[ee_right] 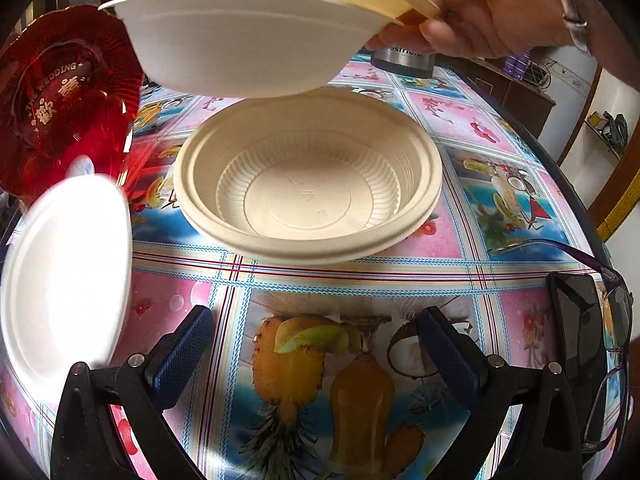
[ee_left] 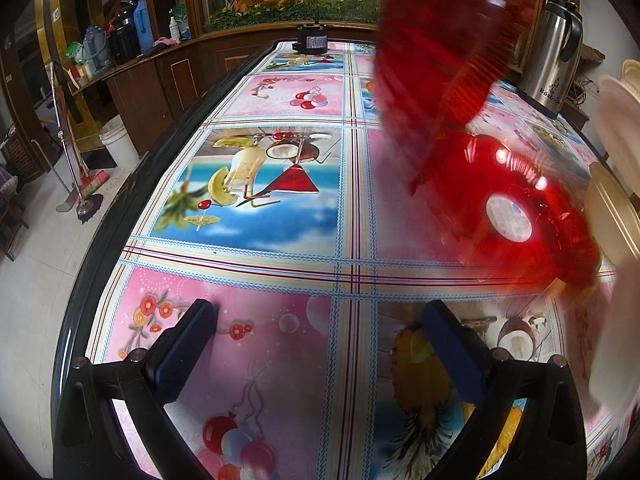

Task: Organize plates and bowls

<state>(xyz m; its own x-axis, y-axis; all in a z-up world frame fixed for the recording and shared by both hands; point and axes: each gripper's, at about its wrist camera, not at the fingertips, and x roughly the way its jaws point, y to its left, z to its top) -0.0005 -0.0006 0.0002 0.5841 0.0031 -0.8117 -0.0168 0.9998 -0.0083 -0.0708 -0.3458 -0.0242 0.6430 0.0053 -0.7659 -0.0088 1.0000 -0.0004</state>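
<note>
Bowls (ee_right: 308, 184) sat nested on the tablecloth (ee_right: 472, 248) while a hand (ee_right: 480, 12) held two plates (ee_right: 248, 36) above them. Both the left gripper (ee_left: 320, 344) and right gripper (ee_right: 316, 344) had jaws spread, holding nothing.

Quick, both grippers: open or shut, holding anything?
Left gripper: open, empty.
Right gripper: open, empty.
Bare hand: holds white and cream disposable bowls.

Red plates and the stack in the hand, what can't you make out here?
- Left wrist: red plates smeared by motion blur; count unclear.
- Right wrist: held stack cut by top edge; count unclear.
- Right wrist: flask mostly hidden behind hand.
</note>
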